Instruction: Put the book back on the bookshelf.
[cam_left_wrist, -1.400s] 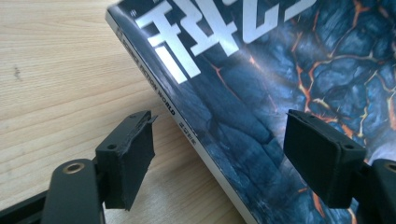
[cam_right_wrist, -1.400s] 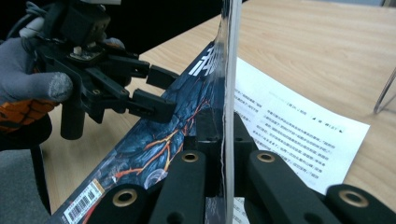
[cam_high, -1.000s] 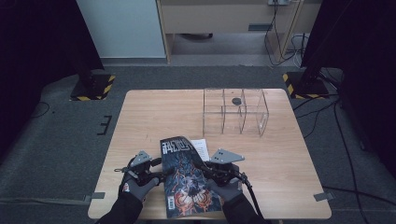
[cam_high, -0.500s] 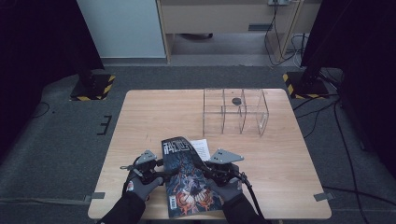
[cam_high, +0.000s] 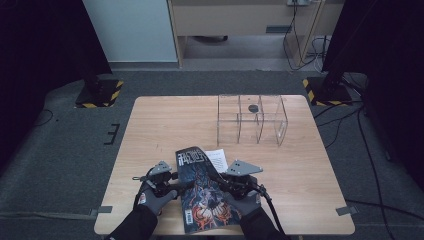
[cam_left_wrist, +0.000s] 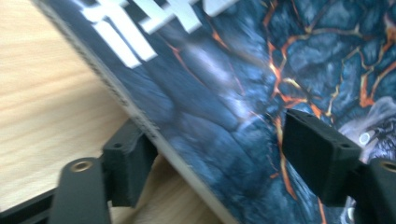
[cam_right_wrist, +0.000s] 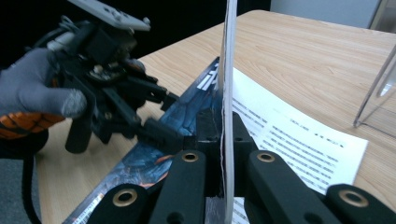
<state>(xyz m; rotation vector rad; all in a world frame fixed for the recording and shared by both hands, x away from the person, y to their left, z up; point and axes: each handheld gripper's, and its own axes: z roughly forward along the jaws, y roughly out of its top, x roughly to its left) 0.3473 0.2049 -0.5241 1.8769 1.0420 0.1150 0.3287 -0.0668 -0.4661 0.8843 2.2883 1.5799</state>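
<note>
Right gripper view: the right gripper (cam_right_wrist: 224, 186) has its jaws clenched on a lifted page edge, opening the magazine (cam_high: 202, 192), while the left gripper (cam_left_wrist: 224, 163), jaws released astride the cover, steadies it on the bench (cam_high: 165, 125).

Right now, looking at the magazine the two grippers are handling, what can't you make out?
- High view: the magazine has its near corner cut off by the bottom edge; its white title is too small to read.
- Left gripper view: the cover art is blurred.
- Right gripper view: the printed sheet has text too small to read, partly hidden by the lifted cover.
- High view: the small dark thing in the clear box is too small to identify.
</note>
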